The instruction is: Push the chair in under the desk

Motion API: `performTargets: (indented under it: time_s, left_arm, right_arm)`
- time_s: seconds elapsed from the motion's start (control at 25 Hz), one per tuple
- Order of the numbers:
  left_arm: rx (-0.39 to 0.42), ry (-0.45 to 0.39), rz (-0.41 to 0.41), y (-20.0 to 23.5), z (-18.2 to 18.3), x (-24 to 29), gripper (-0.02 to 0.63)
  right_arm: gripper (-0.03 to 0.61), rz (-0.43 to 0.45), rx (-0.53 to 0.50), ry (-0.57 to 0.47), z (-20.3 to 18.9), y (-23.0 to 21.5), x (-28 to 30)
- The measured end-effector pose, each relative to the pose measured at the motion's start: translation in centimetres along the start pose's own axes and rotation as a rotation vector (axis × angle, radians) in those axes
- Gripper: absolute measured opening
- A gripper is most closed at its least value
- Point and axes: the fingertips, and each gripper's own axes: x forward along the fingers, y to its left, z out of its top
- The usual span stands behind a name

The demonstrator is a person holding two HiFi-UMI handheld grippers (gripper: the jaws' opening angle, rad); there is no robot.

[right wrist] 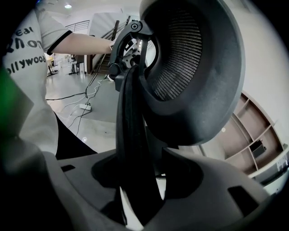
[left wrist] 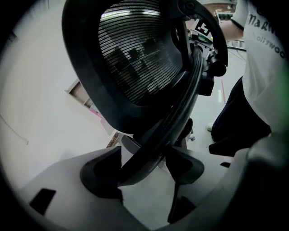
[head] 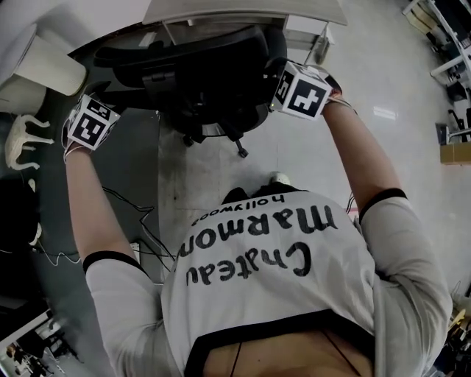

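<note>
A black office chair [head: 199, 66] with a mesh back stands at the top of the head view, its seat partly under the white desk [head: 243, 9]. My left gripper [head: 99, 110] holds the chair back's left edge, and my right gripper [head: 283, 85] its right edge. In the left gripper view the left gripper [left wrist: 144, 169] is shut on the black rim bar [left wrist: 180, 103] beside the mesh back [left wrist: 135, 54]. The right gripper [right wrist: 144, 180] is likewise shut on the frame bar [right wrist: 131, 126] beside the mesh back [right wrist: 180, 58].
The chair's castors [head: 241, 152] rest on the pale floor just ahead of my shoe [head: 278, 177]. Cables [head: 140, 221] trail over the floor at the left, with a power strip [right wrist: 83, 107]. A white object [head: 22, 136] lies at the far left; shelving [head: 456, 44] stands at the right.
</note>
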Motion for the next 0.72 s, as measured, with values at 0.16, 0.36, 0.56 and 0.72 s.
performTargets:
  time_s: [0.16,0.36,0.56,0.72]
  left_arm:
    - [0.014,-0.016,0.010,0.1,0.0,0.4,0.306]
    - [0.016,-0.016,0.020,1.0,0.1,0.9,0.309]
    - [0.026,-0.017,0.018,0.7,0.1,1.2,0.309]
    - [0.042,-0.070,0.035,1.0,0.6,0.9,0.310]
  right_arm:
    - [0.236,0.001,0.041,0.008,-0.2,0.3,0.5]
    - [0.239,-0.006,0.063,0.012,0.0,-0.4,0.9]
    - [0.233,0.005,0.049,0.010,-0.1,-0.1,1.1]
    - [0.230,0.008,0.056,0.021,-0.1,0.0,0.8]
